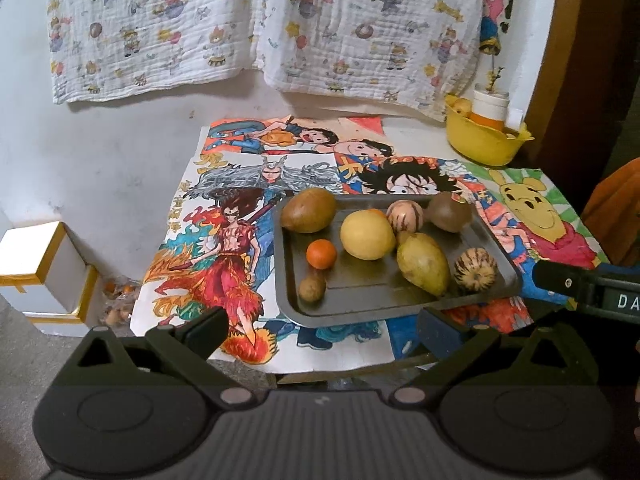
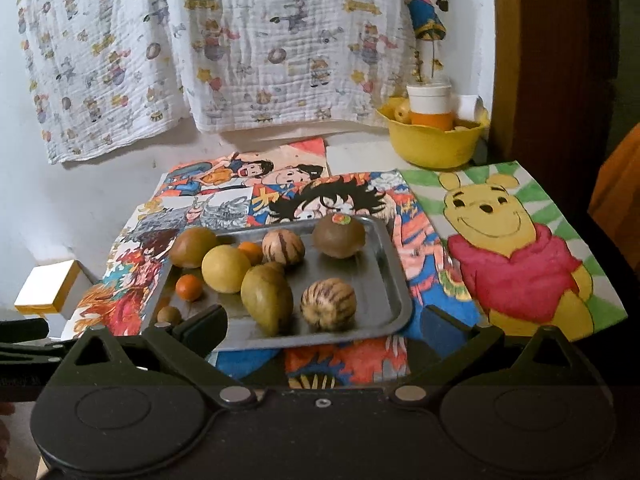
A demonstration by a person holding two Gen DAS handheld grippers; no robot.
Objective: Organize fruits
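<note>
Tray point(image 2: 394, 280) sits mid-counter point(image 2: 360, 156) on drawings point(image 2: 516, 248). Nine fruits in tray: kiwi point(image 2: 338, 236) back right, melon point(image 2: 328, 305) front right, mango point(image 2: 267, 295) centre, small orange point(image 2: 189, 287) left. Bowl point(image 2: 434, 146) behind right, cup point(image 2: 429, 98) inside.

Holding the left gripper point(image 1: 322, 330) level and low, fingers spread wide with nothing between them. Holding the right gripper point(image 2: 322, 328) likewise, jaws parted wide and empty, pointing forward. Showing the right gripper's body at the right edge of the left wrist view, and the left gripper's body at the left edge of the right wrist view: both sitting side by side.
</note>
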